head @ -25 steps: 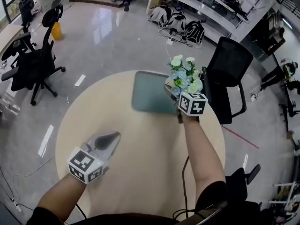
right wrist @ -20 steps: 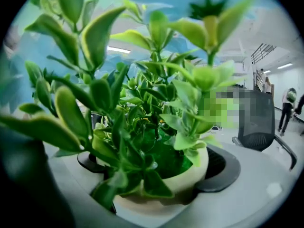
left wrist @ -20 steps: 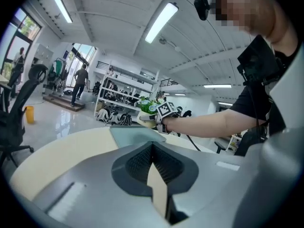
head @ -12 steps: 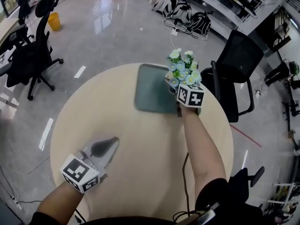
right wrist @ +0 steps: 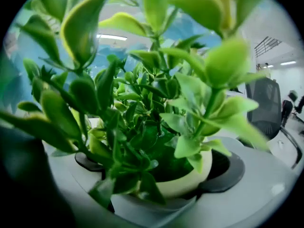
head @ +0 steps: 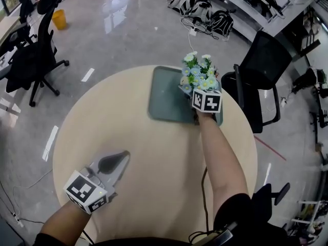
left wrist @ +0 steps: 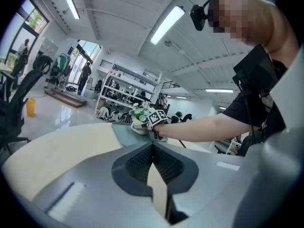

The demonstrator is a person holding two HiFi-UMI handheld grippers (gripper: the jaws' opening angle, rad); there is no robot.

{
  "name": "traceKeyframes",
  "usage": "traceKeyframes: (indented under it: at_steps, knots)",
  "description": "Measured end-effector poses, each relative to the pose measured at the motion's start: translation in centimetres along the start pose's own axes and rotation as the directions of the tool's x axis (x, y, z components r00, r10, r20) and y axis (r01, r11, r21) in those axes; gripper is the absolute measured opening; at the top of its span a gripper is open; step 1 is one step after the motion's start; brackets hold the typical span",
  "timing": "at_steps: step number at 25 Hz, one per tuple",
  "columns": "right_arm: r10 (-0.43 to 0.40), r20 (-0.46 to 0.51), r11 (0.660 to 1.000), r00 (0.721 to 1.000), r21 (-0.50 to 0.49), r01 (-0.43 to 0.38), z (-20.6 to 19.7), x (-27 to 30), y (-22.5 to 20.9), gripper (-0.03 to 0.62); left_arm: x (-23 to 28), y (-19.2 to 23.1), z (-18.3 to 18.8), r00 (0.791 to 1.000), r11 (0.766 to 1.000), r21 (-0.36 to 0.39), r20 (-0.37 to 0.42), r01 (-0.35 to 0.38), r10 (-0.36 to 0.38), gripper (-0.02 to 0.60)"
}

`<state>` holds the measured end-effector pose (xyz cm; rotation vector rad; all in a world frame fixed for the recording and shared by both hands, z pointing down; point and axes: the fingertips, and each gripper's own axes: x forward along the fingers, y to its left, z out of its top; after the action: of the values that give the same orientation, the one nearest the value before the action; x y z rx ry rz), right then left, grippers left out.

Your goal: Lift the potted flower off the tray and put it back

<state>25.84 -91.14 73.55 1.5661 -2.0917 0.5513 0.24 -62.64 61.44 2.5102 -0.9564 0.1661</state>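
Note:
The potted flower (head: 199, 76), white and blue blooms in a cream pot, is over the right part of the teal tray (head: 166, 96) on the round table. My right gripper (head: 193, 92) is shut on the pot, with its marker cube nearest me. The right gripper view is filled with green leaves, and the cream pot (right wrist: 190, 179) sits between the dark pads (right wrist: 223, 172). I cannot tell whether the pot touches the tray. My left gripper (head: 114, 163) rests shut and empty at the table's near left. From there the pot (left wrist: 139, 126) and tray (left wrist: 122, 131) show far off.
The round beige table (head: 143, 158) carries only the tray. A black office chair (head: 256, 81) stands close to its far right edge, and another chair (head: 31, 60) stands far left. A cable (head: 204, 188) runs beside my right arm.
The right gripper with the flower has shifted slightly toward the far side over the tray. The left gripper has stayed near the table's near left, still shut.

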Motion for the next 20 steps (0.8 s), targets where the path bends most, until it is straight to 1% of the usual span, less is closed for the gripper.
traceKeyframes:
  at_steps: [1, 5, 10, 15, 18, 20]
  knots:
    - [0.013, -0.008, 1.0, 1.0, 0.002, -0.013, -0.2, -0.1, 0.2, 0.601, 0.0, -0.1, 0.0, 1.0, 1.0, -0.001, -0.001, 0.0, 0.0, -0.005]
    - [0.052, -0.001, 0.999, 0.999, 0.014, -0.052, -0.5, -1.8, 1.1, 0.601, -0.5, -0.4, 0.3, 1.0, 1.0, -0.002, -0.001, -0.004, 0.004, -0.005]
    - [0.041, 0.004, 0.998, 0.999, 0.051, -0.041, -1.5, -5.6, 1.6, 0.601, -1.8, -1.5, 1.7, 1.0, 1.0, 0.007, 0.008, 0.002, -0.002, -0.005]
    - [0.033, 0.018, 0.997, 0.999, 0.075, -0.034, -2.3, -11.8, 2.1, 0.6, -4.2, -3.9, 3.9, 1.0, 0.999, 0.047, 0.025, 0.014, -0.015, -0.005]
    - [0.045, 0.053, 0.995, 0.998, 0.087, -0.05, -1.3, -16.6, 2.8, 0.555, -6.1, -5.2, 5.5, 0.999, 0.997, 0.072, 0.045, 0.02, -0.024, -0.005]
    - [0.055, 0.079, 0.995, 0.995, 0.085, -0.062, -0.1, -20.0, 3.5, 0.509, -7.7, -6.0, 6.7, 0.998, 0.996, 0.084, 0.06, 0.022, -0.027, -0.005]
